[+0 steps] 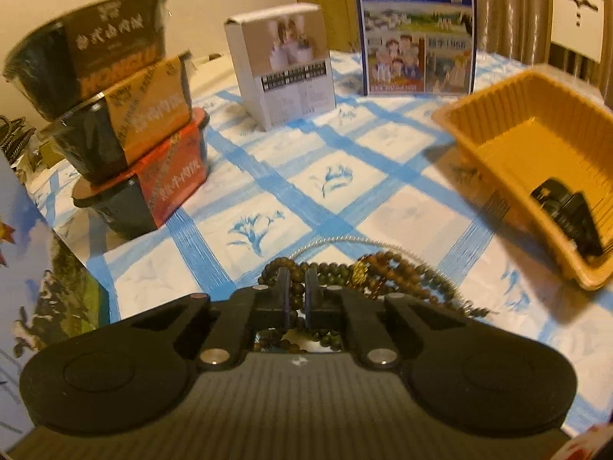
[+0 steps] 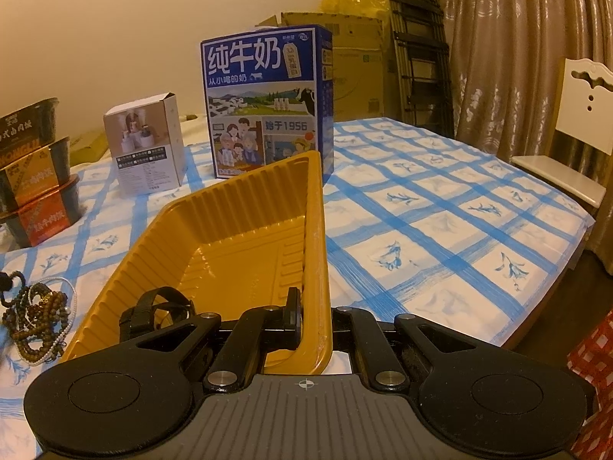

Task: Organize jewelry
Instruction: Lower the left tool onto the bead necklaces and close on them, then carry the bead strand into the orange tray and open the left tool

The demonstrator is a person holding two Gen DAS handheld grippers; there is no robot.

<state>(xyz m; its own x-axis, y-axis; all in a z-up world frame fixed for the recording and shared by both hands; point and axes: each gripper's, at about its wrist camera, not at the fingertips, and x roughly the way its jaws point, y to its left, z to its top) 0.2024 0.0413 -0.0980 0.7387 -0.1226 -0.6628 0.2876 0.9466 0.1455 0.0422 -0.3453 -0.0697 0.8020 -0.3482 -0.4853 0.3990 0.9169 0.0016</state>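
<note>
A pile of brown wooden bead bracelets (image 1: 383, 274) with a thin pearl strand lies on the blue checked tablecloth. My left gripper (image 1: 298, 283) sits right over the pile's left part, its fingers nearly closed with beads between them. The pile also shows in the right wrist view (image 2: 36, 316) at the far left. My right gripper (image 2: 310, 314) is shut on the near right wall of a yellow plastic tray (image 2: 214, 226), which tilts up. A black strap-like item (image 2: 153, 312) lies in the tray, also seen in the left wrist view (image 1: 567, 214).
Three stacked instant-food bowls (image 1: 126, 115) stand at the left. A small white box (image 1: 283, 65) and a blue milk carton (image 2: 268, 103) stand behind. A white chair (image 2: 574, 134) is at the table's right edge. Cardboard boxes and curtains are beyond.
</note>
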